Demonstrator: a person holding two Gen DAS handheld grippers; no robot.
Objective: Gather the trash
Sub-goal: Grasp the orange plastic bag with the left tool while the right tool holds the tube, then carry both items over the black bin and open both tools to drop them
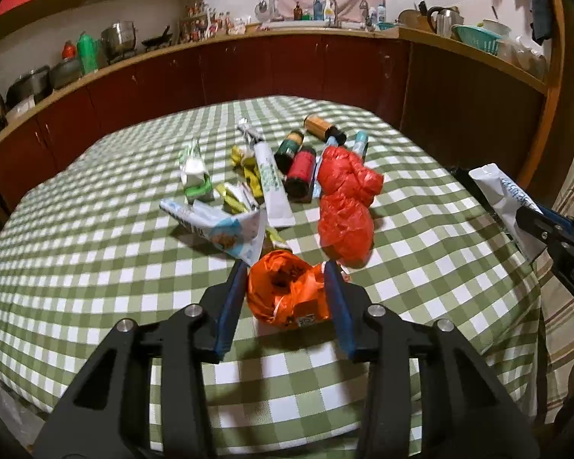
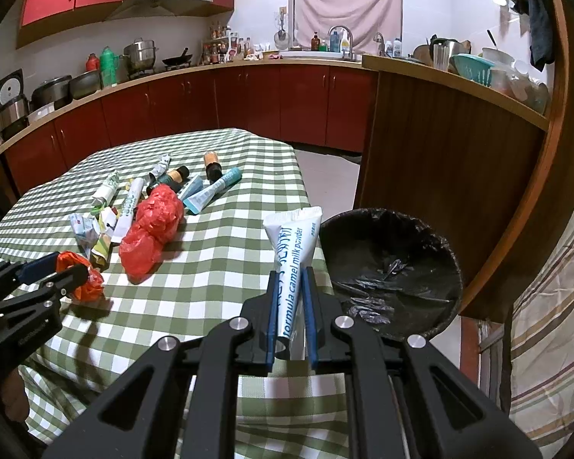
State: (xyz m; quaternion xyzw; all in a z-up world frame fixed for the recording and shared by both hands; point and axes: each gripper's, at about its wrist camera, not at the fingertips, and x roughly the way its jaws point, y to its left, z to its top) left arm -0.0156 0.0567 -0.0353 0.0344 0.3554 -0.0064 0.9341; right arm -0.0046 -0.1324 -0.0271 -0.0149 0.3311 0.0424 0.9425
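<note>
Warm indoor light, fisheye-bent edges, left view perhaps slightly soft

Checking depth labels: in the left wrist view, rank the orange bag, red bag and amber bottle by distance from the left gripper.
1. Orange bag: between the left gripper fingers.
2. Red bag: ahead, slightly right.
3. Amber bottle: far end of the pile.

The words "formula camel milk powder" are printed in blue along the white sachet [image 2: 294, 264], with a line of Chinese characters beside them that cannot be made out. Green lettering is carried by the white tube [image 2: 128, 206] on the checked cloth, but it is too small to be read. A small printed label is borne by the orange bag [image 1: 287, 294]; its text is illegible.
</note>
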